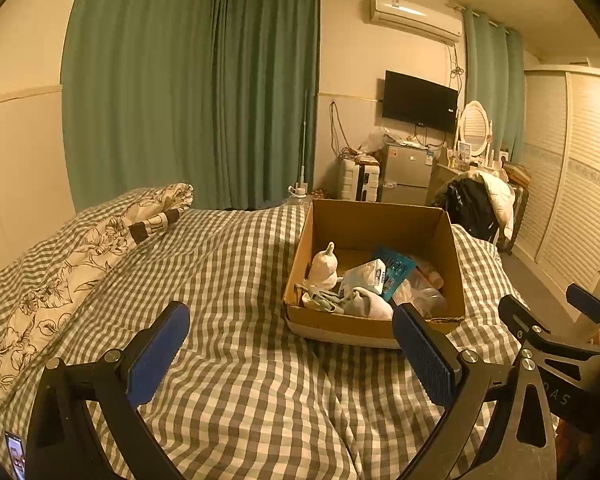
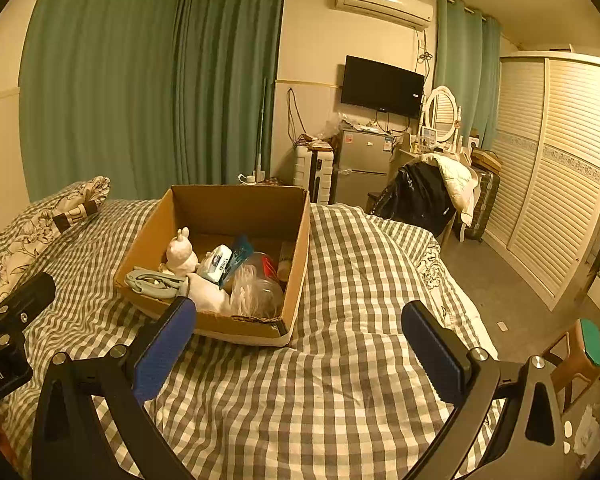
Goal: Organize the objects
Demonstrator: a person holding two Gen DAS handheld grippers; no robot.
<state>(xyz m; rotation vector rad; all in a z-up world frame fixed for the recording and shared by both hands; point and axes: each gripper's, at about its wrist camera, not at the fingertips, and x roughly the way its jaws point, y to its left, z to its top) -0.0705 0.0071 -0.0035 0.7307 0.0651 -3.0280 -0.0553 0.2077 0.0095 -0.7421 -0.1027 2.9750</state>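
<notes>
An open cardboard box (image 1: 364,324) (image 2: 148,236) sits on the checked bed. In it lie a white rabbit figure (image 1: 324,266) (image 2: 181,254), a white and blue tissue pack (image 1: 366,276) (image 2: 217,266), a blue packet (image 1: 396,266), grey-green cloth items (image 1: 328,300) (image 2: 152,282) and clear plastic bags (image 2: 256,294). My left gripper (image 1: 292,350) is open and empty, low over the bed in front of the box. My right gripper (image 2: 300,344) is open and empty, in front of the box's near right corner. The right gripper also shows at the right edge of the left wrist view (image 1: 548,316).
The bed has a grey checked cover (image 2: 340,392) and a flowered pillow (image 1: 80,256) at the left. A phone (image 1: 15,454) lies at the bed's near left. Beyond the bed stand a chair with coats (image 2: 428,192), a small fridge (image 2: 360,168) and a wardrobe (image 2: 556,168). A stool (image 2: 580,356) stands at the right.
</notes>
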